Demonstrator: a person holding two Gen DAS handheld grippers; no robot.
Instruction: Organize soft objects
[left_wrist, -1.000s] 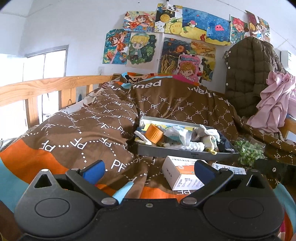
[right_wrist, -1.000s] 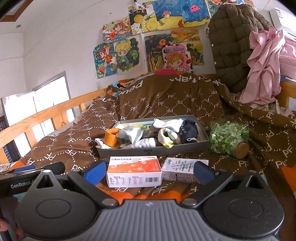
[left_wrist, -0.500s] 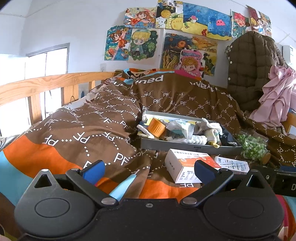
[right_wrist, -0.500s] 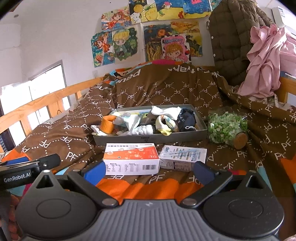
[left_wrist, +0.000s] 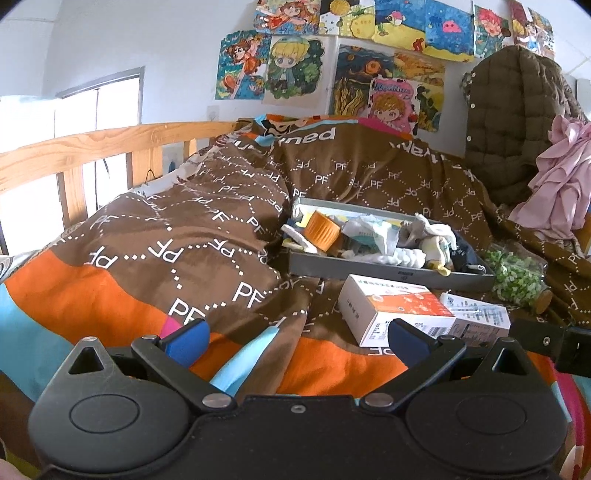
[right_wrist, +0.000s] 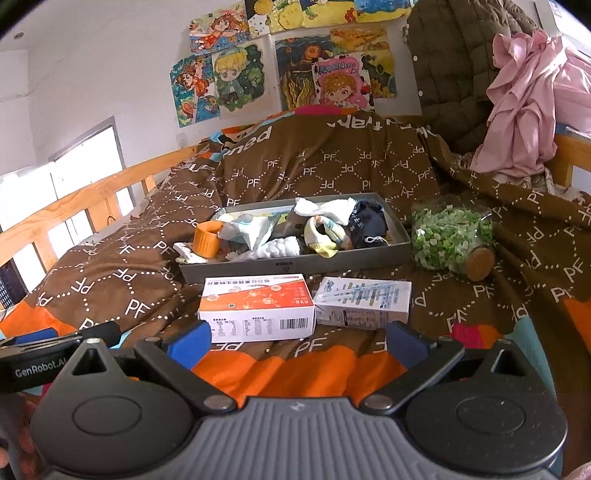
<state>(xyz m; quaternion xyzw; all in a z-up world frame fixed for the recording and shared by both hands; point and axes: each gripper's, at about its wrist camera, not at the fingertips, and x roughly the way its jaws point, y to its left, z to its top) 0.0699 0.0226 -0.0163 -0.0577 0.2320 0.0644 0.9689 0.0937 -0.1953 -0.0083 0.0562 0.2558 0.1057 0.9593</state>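
We hold both grippers low over the bed, short of the work area. The left gripper (left_wrist: 295, 341) has its jaws spread wide and carries nothing; the right gripper (right_wrist: 297, 341) is likewise spread and empty.

The soft objects, namely socks (right_wrist: 325, 236) and crumpled cloths, lie heaped inside the grey tray (right_wrist: 295, 264) on the brown blanket (left_wrist: 177, 236), mixed with an orange cup (right_wrist: 207, 240). In front of the tray lie an orange-and-white box (right_wrist: 256, 308) and a smaller white box (right_wrist: 364, 302), just beside each other; a jar of green pieces (right_wrist: 452, 238) lies on its side to the tray's right.

This layout fits either soft items already gathered in the tray or a jumble awaiting sorting; we cannot tell which.

For any pick from the heap, we judge the following:
- Approach over the boxes, not through them.
- Pinch one sock at a raised fold.
- Lift slowly, since neighbouring pieces may cling.
- Steady the tray with the other gripper; the blanket gives underneath.
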